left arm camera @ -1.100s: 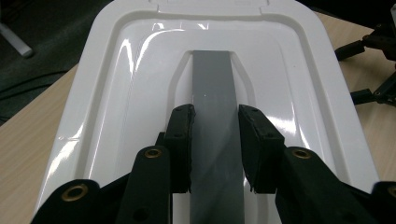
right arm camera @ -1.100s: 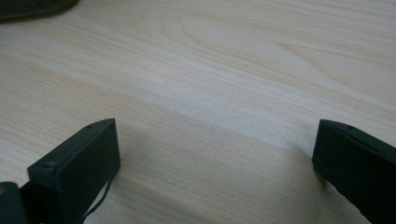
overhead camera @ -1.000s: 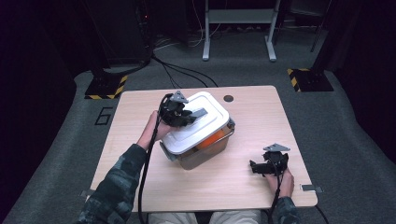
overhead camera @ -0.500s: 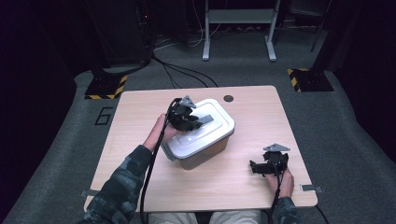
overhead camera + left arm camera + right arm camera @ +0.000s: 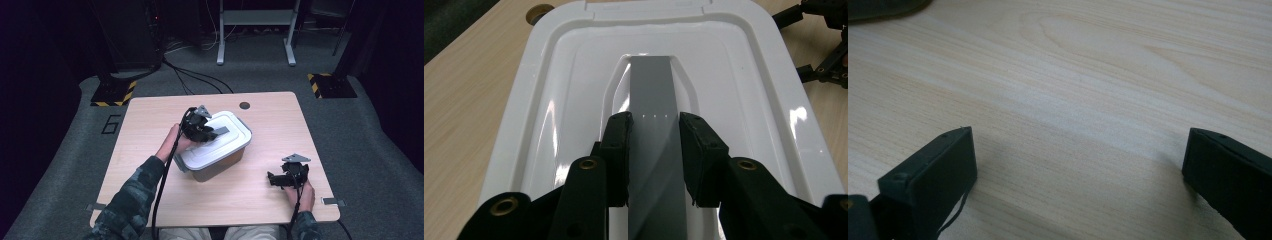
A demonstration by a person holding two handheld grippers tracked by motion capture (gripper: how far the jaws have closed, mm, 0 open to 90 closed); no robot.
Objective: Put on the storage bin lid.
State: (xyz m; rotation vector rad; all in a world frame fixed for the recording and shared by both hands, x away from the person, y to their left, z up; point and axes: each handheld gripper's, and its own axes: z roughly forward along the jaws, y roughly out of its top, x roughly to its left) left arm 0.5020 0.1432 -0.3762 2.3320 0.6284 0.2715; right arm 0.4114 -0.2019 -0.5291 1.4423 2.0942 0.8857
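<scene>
Left tongs pinching the flat grey plastic handle in the recess of the white glossy plastic lid — lid seated on the grey storage box mid light-wood worktop. Grip step done; next likely a straight lift, box may tilt. Right tongs spread, idle over the worktop.

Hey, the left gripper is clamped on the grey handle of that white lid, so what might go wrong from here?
The left gripper is shut on the grey handle near one end, so the white lid may tilt or slip when lifted. The right gripper rests open on the table, away from the box, so if the lid sticks the whole box might rise or slide.
</scene>
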